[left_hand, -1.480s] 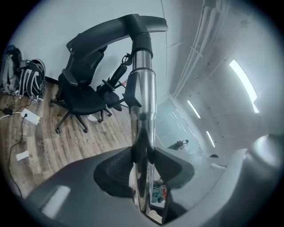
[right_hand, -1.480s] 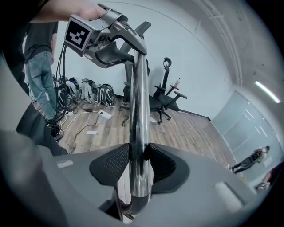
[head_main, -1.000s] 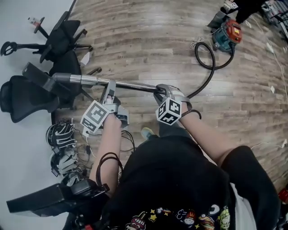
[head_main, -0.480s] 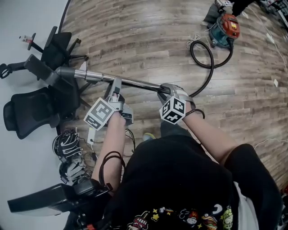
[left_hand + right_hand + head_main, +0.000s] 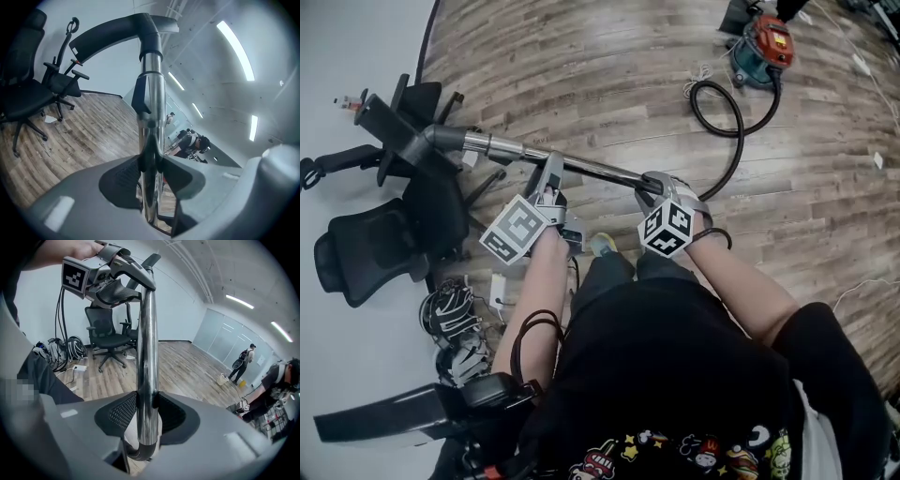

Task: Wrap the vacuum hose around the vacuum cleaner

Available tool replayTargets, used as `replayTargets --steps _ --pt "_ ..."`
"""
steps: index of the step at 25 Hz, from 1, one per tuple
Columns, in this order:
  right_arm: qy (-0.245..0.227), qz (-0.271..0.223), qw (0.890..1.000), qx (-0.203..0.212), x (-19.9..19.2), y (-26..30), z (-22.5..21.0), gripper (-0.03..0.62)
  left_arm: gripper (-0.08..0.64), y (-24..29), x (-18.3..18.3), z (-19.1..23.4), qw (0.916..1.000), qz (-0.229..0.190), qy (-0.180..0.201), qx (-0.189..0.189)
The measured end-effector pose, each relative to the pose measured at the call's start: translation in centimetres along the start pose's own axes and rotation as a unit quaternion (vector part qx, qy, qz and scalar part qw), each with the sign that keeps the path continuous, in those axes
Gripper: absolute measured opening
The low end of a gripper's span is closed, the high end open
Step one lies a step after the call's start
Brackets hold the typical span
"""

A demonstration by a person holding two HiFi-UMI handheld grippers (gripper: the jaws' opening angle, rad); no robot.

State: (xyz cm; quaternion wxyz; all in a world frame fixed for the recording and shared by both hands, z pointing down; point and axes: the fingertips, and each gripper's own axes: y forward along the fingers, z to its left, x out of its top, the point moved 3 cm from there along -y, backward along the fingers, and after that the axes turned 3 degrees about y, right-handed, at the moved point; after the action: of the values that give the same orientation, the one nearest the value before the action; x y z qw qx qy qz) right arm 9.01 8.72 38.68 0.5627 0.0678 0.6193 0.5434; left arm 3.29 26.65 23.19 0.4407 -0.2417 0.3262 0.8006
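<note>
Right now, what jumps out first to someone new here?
A long shiny metal tube crosses the middle of the head view, with the left claw and right claw both clamped on it. From its right end a black hose loops across the wood floor to a teal and red vacuum cleaner, top right.

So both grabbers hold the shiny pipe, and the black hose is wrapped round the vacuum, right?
Not wrapped. In the head view the black hose lies in a loose loop on the floor beside the vacuum. The left gripper and right gripper do hold the shiny pipe.
</note>
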Motion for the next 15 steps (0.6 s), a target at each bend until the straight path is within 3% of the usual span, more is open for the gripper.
replayTargets --steps 15 --pt "0.063 0.049 0.996 -0.051 1.2 3.0 -3.1 0.170 0.155 7.6 2.5 1.3 0.9956 0.073 0.006 -0.059"
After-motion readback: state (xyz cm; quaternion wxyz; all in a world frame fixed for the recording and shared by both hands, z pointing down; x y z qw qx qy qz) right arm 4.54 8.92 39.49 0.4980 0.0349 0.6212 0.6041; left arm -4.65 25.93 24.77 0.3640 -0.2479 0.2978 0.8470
